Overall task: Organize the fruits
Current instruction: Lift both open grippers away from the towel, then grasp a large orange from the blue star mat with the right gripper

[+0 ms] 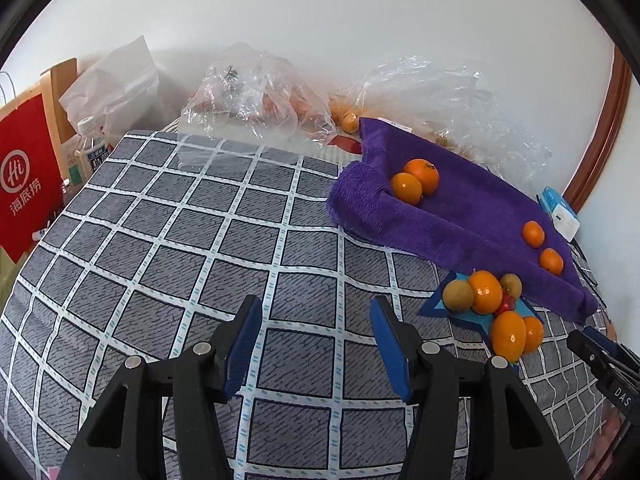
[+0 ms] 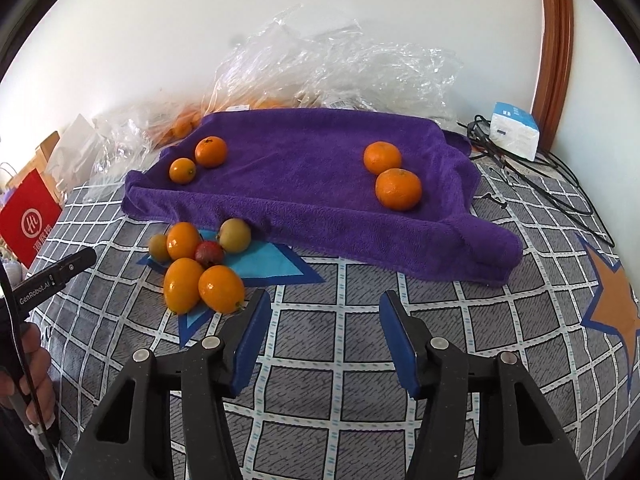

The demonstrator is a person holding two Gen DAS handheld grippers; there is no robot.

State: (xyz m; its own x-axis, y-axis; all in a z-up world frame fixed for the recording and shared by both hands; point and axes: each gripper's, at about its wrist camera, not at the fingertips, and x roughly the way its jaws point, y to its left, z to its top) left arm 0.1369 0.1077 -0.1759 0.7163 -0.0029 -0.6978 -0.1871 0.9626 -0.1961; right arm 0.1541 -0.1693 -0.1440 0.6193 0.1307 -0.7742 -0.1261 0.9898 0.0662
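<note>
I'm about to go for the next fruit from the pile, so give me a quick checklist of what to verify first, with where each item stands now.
1. Right gripper free: ok, jaws apart with nothing between them.
2. Left gripper free: ok, jaws apart over bare checked bedspread.
3. Fruit pile reachable: ok, it sits on the blue star patch, just left of the right gripper.
4. Purple towel has room: ok, two oranges at its left end, two oranges at its right, middle bare.
5. Pile stable: cannot tell; fruits touch, so pulling one may roll others.
6. Grippers clear of each other: ok, the left sits beyond the pile.
</note>
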